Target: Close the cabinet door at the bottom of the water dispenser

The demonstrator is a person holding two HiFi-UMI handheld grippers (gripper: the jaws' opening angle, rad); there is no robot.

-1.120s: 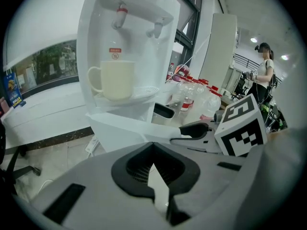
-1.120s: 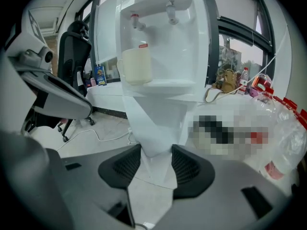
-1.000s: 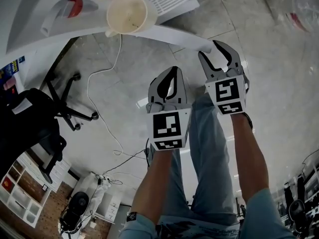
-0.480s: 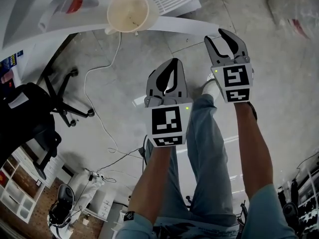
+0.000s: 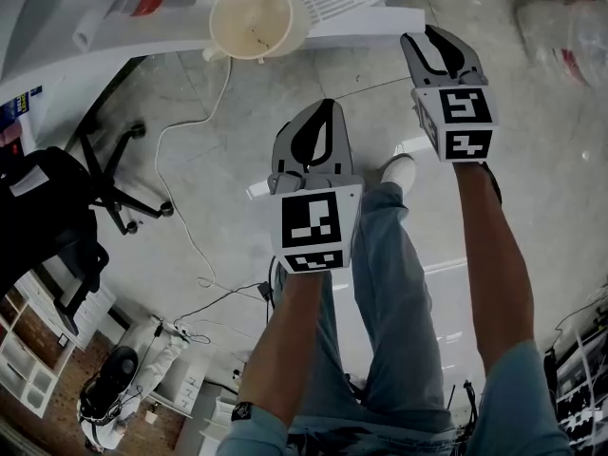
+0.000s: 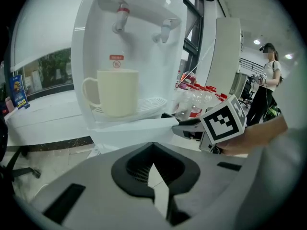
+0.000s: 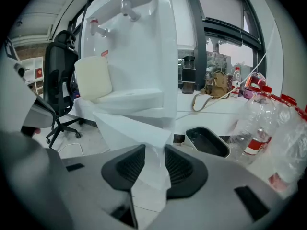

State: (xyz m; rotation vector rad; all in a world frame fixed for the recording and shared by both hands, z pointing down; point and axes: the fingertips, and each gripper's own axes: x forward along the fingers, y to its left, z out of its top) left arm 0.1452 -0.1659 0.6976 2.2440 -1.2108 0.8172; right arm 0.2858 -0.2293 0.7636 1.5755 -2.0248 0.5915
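1. The cabinet door (image 7: 132, 131) is standing open under the water dispenser (image 7: 144, 47), with its free edge pointing toward the right tool (image 7: 154, 150).
2. The right tool's jaws are closing, and the door's edge is standing between the spread pads.
3. The left tool (image 6: 153, 145) is pressed together on nothing, at 7 o'clock from the right tool in the head view.
4. A cream cup (image 6: 117, 92) is sitting on the dispenser's tray.

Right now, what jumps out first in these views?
The white water dispenser, with a cream mug standing in it, rises straight ahead of both tools. Below it the open cabinet door juts out, and the right tool is closing its jaws around that door's edge. The left tool hangs shut to its left, holding nothing.
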